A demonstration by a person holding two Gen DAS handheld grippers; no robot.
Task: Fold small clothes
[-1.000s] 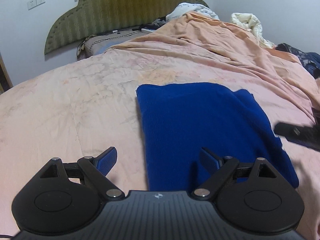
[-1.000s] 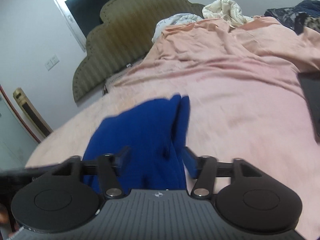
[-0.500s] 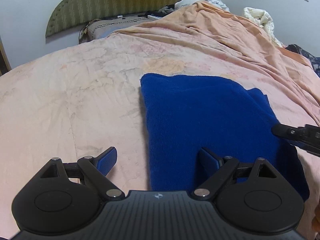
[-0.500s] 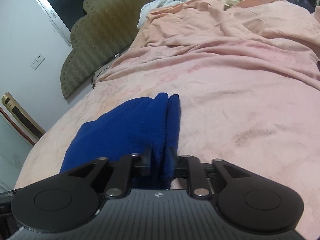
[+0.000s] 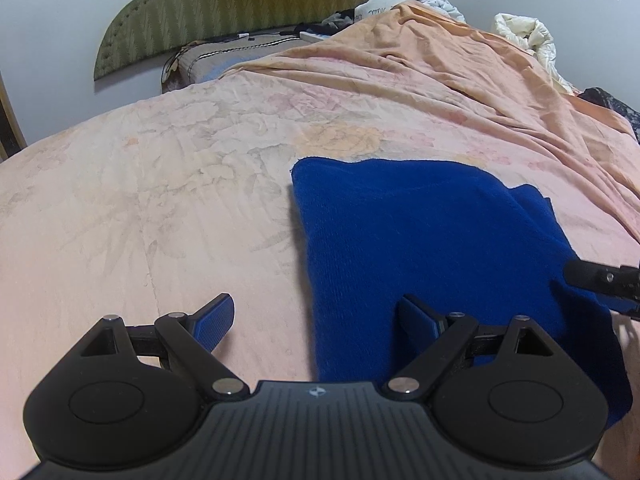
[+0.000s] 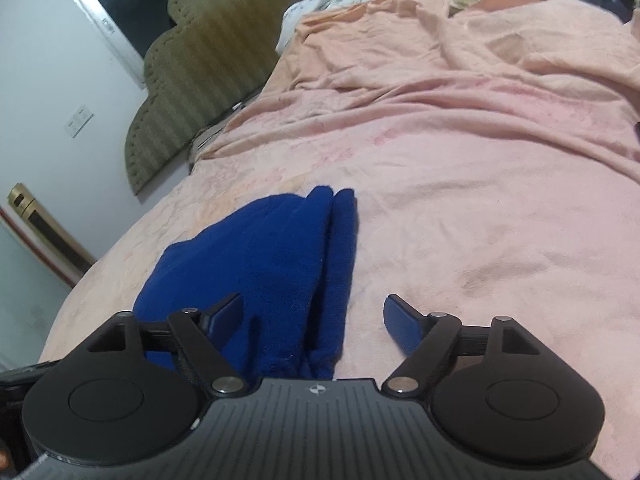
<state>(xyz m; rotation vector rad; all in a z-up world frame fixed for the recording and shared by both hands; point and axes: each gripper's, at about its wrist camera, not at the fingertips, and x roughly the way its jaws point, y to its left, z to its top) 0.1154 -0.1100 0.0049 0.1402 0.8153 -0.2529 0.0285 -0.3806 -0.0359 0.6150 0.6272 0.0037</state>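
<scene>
Only the left wrist view takes in the broad flat top of the folded blue knit garment (image 5: 420,240), a rough rectangle with a neat straight left edge and a second layer peeping out along its far right side; the right wrist view meets the same garment (image 6: 280,264) end-on, where it reads as two thick rolled folds side by side with a dark crease between them. The knit looks soft and finely ribbed, a deep saturated blue against the pale peach bedsheet (image 5: 160,200), which is faintly flower-printed and lies smooth near the cameras but rumples into long ridges farther back. The garment lies on the bed, toward its near edge. The left claw (image 5: 316,316) is spread wide, its left finger over bare sheet and its right finger over the knit. The right claw (image 6: 314,316) is also spread, gripping nothing, straddling the garment's near end. A padded olive headboard (image 5: 240,4) with vertical channels stands behind, and the left view alone catches the right claw's black tip at its right border.
</scene>
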